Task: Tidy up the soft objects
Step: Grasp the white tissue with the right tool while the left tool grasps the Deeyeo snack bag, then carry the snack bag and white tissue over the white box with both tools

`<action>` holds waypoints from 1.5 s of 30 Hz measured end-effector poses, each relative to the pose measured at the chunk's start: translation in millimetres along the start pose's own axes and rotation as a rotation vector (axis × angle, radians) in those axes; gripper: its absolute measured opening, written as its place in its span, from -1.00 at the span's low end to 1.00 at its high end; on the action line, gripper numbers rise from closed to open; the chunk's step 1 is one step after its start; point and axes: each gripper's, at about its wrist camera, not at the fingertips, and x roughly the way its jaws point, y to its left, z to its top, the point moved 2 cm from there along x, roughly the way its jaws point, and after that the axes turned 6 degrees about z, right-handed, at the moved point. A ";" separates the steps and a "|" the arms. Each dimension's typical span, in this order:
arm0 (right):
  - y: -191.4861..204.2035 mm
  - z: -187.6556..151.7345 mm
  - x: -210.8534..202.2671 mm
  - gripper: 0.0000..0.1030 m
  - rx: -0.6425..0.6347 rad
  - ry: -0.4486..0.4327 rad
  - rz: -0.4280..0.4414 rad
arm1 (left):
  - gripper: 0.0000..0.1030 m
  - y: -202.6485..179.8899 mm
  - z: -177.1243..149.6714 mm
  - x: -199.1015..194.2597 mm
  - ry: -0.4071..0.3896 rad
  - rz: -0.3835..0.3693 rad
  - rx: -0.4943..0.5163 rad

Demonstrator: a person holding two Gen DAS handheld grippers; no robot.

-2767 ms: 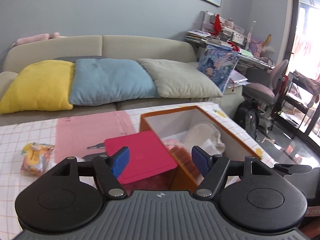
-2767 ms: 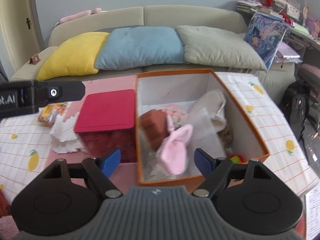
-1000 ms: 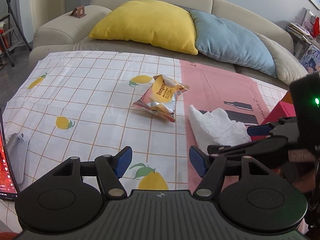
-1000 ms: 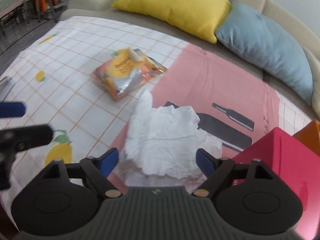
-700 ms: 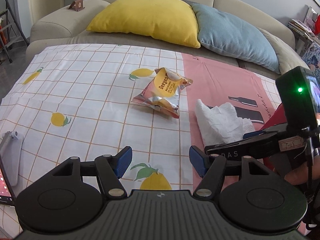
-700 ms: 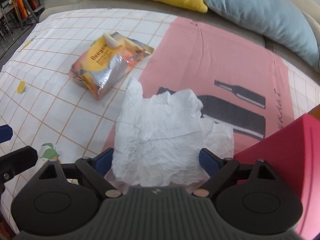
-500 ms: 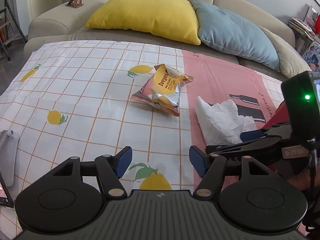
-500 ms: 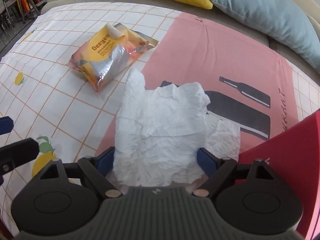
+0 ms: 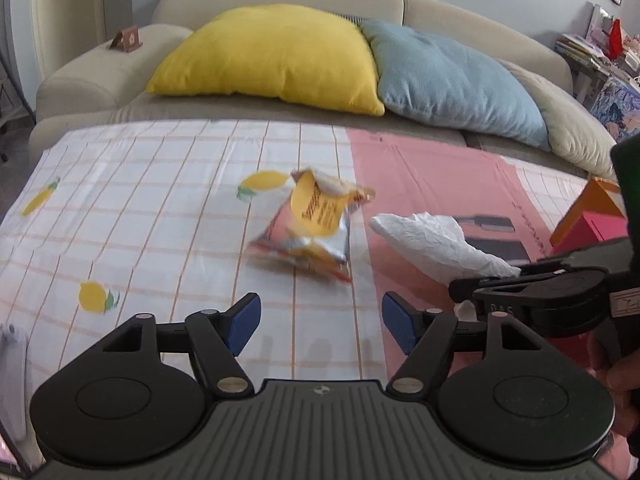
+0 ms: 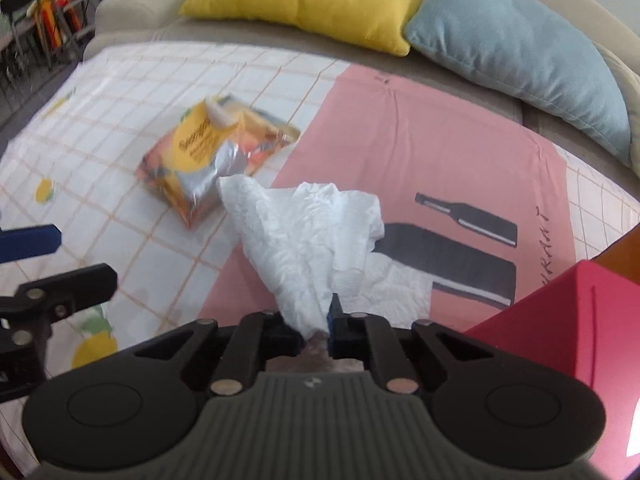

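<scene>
right gripper point(image 10: 316, 320): we've got its jaws just pinched in on the near end of the tissue point(image 10: 304, 236), and the paper bunches up into a twist right where the blue pads meet it

tissue: white and crumpled, fanning out away from the grip over the pink mat point(image 10: 420, 148); the far end sits just beside the snack bag point(image 10: 212, 152), can't tell if they touch

left gripper point(image 9: 320, 322): jaws have just spread a bit more and stand wide, nothing between them, only bare tablecloth point(image 9: 140, 208) under the gap

snack bag: orange and silver, lying flat on the lemon-check cloth ahead of our left gripper, right at the edge of the mat; pretty blurred in both views so we can't read the label

red box point(image 10: 568, 320): off to the right of the tissue, near corner of the mat, with a bit of orange box point(image 9: 600, 196) behind it

background: sofa point(image 9: 280, 0) past the table with a yellow pillow point(image 9: 276, 56) and a blue pillow point(image 9: 452, 80) side by side

hand point(image 9: 620, 376): a sliver shows at the right edge of the left view, behind our right gripper
</scene>
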 end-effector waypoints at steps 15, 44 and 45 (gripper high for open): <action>-11.3 15.4 26.4 -0.79 0.101 0.038 0.004 | 0.82 -32.5 25.7 80.3 -0.036 0.047 0.346; 6.4 9.1 -21.3 -0.75 0.107 0.002 0.116 | 0.12 -7.5 -1.6 23.0 0.121 0.030 -0.108; 7.9 5.6 -27.5 -0.75 0.110 -0.003 0.129 | 0.12 -8.5 -3.3 14.9 0.118 0.026 -0.112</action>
